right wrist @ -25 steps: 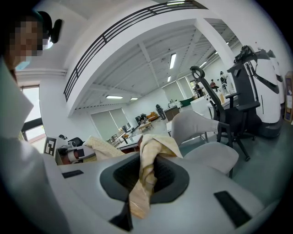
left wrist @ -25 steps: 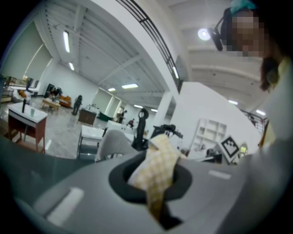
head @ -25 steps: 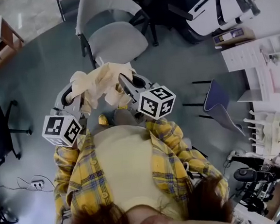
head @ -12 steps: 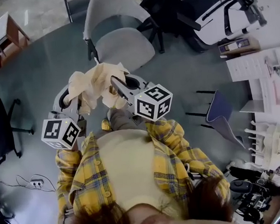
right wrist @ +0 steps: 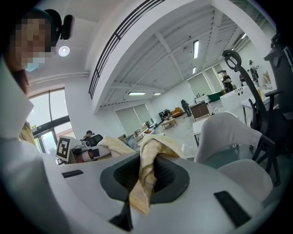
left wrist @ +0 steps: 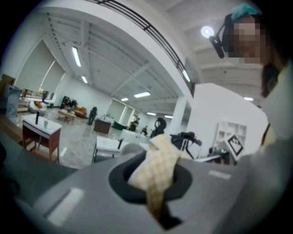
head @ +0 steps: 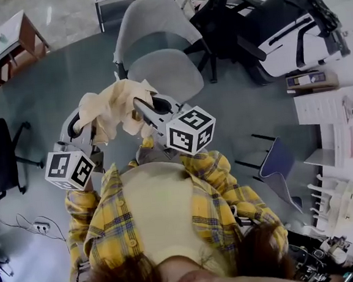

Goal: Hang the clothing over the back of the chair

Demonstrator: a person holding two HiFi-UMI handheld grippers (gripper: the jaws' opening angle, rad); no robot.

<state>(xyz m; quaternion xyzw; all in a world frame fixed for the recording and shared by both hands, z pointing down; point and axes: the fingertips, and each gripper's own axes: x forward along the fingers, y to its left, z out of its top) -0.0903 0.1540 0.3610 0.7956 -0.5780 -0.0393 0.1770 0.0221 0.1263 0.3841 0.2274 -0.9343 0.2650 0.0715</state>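
Change over the last second: both grippers have carried the clothing [head: 115, 106] up-frame toward the grey chair [head: 164, 75]. In head view the chair has slid down toward frame centre, so the person is closing in on it. The bundle is now level with the seat's near-left edge, centre-left of frame. A second ago it sat below that edge. Grip is unchanged through the move.

Meaning for the task: this looks like transport, not placement. The backrest [head: 152, 19] is at upper middle, beyond the seat and well apart from the cloth. In right gripper view it stands ahead, right of the jaws [right wrist: 229, 132]. Nothing is on the chair yet. My read is that the cloth still has to go up over the backrest top and be spread out and draped.

Grippers:
- **left gripper** [head: 90, 117]: jaws together, pinching a fold of the clothing [left wrist: 155, 171].
- **right gripper** [head: 138, 104]: jaws nearly together, clamped on the clothing [right wrist: 146, 171] too.

They're held side by side in the air, with the cloth bridging them.

Clothing: pale cream-yellow, with a fine check weave visible in left gripper view. It's limp and bunched in a lump between the grippers. Where it passes through each pair of jaws it's squeezed into a twisted cord, with a short tail below. I can't make out a collar or sleeves, so how it will fall is unclear. Expect it to slump, so spread the grippers before draping.
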